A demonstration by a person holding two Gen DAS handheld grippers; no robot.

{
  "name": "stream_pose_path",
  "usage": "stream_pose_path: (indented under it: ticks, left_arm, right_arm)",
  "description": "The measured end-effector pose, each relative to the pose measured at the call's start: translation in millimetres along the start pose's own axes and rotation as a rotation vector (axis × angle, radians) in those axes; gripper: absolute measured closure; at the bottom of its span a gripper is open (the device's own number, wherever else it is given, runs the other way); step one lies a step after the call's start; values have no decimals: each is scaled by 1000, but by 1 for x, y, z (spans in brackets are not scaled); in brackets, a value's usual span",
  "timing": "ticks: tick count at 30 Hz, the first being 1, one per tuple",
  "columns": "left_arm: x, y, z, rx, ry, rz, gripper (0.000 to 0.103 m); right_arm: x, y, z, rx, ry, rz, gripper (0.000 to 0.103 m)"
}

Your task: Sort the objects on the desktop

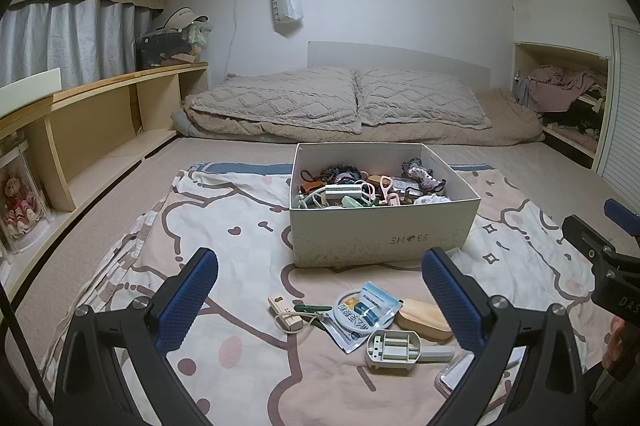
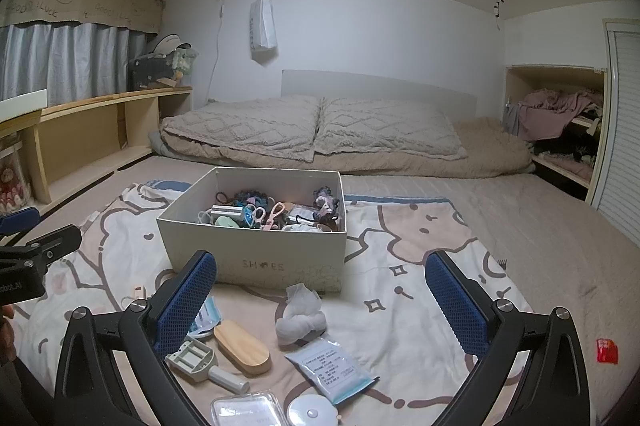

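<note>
We are working on a bed covered by a cartoon-print sheet, with a white shoe box standing in the middle, already well filled with hair ties, clips and cables. The loose things to sort lie on the sheet in front of the box: a wooden brush, a grey plastic holder, a blue-and-white sachet, a knotted white cloth, a clear case and a round white disc. Our left gripper and right gripper both hover above this cluster, fingers spread wide and holding nothing. We judge the risk to lie in the crowding: the brush, holder and sachet touch or overlap, so closing on one may drag a neighbour or pinch the soft sheet beneath. The flat sachet may also slip away.
</note>
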State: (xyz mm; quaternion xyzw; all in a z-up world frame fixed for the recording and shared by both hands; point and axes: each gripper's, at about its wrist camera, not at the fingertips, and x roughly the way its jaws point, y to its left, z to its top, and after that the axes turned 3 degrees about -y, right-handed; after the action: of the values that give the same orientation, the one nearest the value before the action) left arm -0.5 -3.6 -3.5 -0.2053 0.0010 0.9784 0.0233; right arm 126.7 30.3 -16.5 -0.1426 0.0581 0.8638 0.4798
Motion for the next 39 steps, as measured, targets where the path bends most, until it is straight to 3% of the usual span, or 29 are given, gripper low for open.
stream_pose_path:
  ticks: [19, 39]
  left_arm:
    - [7, -4, -8, 15, 46, -16, 0]
    - [29, -6, -19, 29, 172, -36, 0]
  right_arm:
    - [8, -2, -4, -1, 59, 17, 0]
    - [40, 18, -38, -56, 303, 96, 0]
